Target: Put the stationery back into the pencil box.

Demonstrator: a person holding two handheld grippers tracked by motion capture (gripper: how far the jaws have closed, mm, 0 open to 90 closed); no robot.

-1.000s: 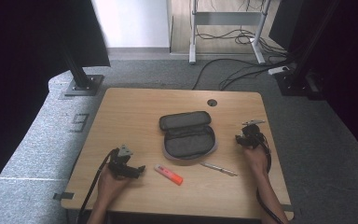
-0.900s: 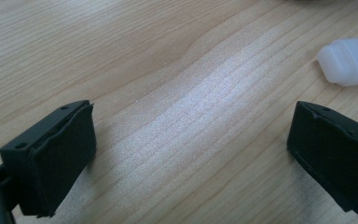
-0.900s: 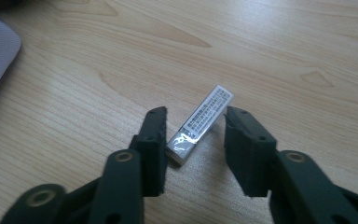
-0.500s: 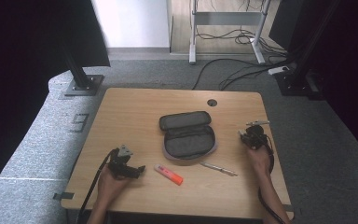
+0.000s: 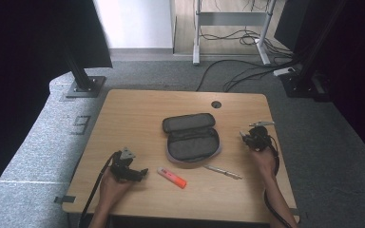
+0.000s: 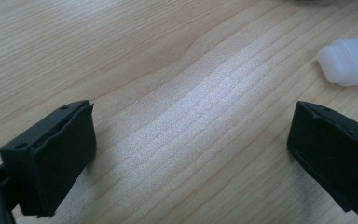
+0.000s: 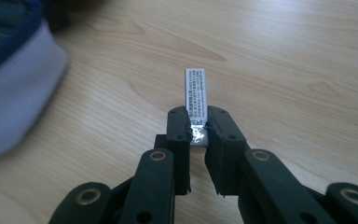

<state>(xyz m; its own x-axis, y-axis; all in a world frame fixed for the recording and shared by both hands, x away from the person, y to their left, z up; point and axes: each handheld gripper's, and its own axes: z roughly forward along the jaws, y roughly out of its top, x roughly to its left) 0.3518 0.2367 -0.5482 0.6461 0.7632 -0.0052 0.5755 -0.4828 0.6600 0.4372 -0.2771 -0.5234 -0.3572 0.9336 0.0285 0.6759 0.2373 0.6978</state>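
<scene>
The right gripper [image 7: 198, 128] has just squeezed shut on a small flat stick [image 7: 195, 95], at the right of the table [image 5: 138, 118]. Next, I think, lift it into the open pencil case [image 5: 192, 142]. The left gripper [image 6: 191, 154] waits wide open, holding nothing.

Both forearms enter from the bottom edge of the high view. The left hand [image 5: 111, 183] sits at the lower left, its left gripper [image 5: 132, 172] pointing right with jaws spread wide apart. The right hand [image 5: 264, 161] reaches up at the right of the frame; its right gripper [image 7: 197, 126] has just closed, jaws pinched together on a thin flat strip [image 7: 195, 95].
</scene>
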